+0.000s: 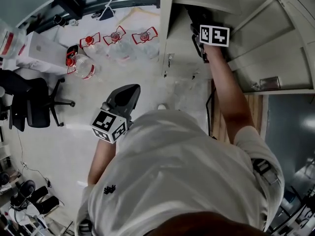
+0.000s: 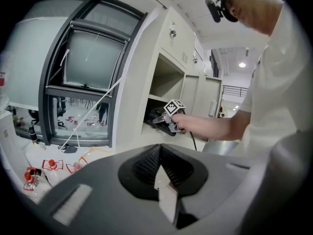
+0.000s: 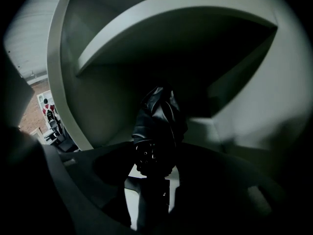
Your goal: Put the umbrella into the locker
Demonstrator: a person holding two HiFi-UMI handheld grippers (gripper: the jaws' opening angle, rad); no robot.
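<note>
A black folded umbrella is clamped by its handle end in my right gripper, which is shut on it. The umbrella points into an open compartment of the pale grey locker and lies over its shelf. In the head view my right gripper reaches into the locker at arm's length. The left gripper view shows the same umbrella inside the compartment. My left gripper hangs back near my body, its jaws shut with nothing between them.
Several water bottles with red caps stand on the floor to the left of the locker. A black office chair sits at the far left. A dark-framed window adjoins the locker's side.
</note>
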